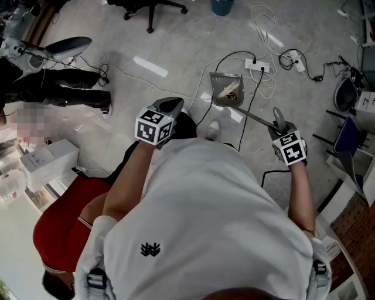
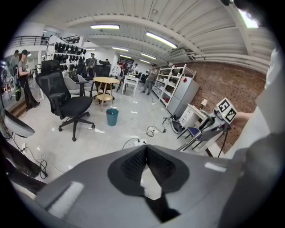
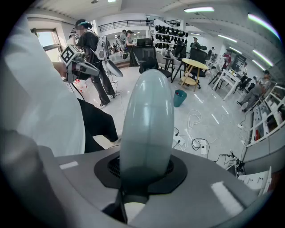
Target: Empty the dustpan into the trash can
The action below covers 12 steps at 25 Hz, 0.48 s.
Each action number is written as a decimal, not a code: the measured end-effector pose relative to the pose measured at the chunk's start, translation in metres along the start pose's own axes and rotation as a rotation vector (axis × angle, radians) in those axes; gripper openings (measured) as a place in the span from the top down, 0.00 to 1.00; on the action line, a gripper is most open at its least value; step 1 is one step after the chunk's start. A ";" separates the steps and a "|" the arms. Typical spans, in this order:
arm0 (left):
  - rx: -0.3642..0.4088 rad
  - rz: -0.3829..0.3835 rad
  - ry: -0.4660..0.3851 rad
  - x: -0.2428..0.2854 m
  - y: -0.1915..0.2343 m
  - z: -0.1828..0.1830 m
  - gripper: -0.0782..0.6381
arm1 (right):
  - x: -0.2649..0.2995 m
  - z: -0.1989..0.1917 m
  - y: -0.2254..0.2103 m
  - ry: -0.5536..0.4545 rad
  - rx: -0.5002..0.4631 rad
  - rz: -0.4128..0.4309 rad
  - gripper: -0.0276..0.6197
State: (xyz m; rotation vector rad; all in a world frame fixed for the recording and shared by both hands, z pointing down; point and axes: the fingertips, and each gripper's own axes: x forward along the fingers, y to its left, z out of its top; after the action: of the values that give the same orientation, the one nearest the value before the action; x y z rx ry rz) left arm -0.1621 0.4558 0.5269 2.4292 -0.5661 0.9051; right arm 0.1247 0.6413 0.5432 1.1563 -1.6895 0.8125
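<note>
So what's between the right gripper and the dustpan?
Only its long handle, clamped in the right gripper, running to the dustpan; seen in head view.

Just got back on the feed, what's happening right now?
The right gripper is clamped on the long handle of the dustpan, which holds some debris low by the floor. The left gripper is shut on nothing. The teal trash can stands farther off, so the pan is not yet emptied.
</note>
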 end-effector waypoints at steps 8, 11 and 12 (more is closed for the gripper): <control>-0.002 -0.033 -0.027 0.022 0.047 0.036 0.81 | 0.011 0.046 -0.033 0.009 0.029 -0.039 0.83; 0.014 -0.058 -0.025 0.033 0.075 0.060 0.81 | 0.013 0.068 -0.045 0.023 0.068 -0.061 0.83; 0.022 -0.065 -0.025 0.036 0.086 0.069 0.81 | 0.014 0.077 -0.050 0.029 0.080 -0.067 0.83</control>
State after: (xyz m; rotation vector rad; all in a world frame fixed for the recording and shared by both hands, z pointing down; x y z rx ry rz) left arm -0.1490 0.3405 0.5308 2.4668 -0.4853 0.8589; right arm 0.1456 0.5522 0.5287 1.2437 -1.5983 0.8576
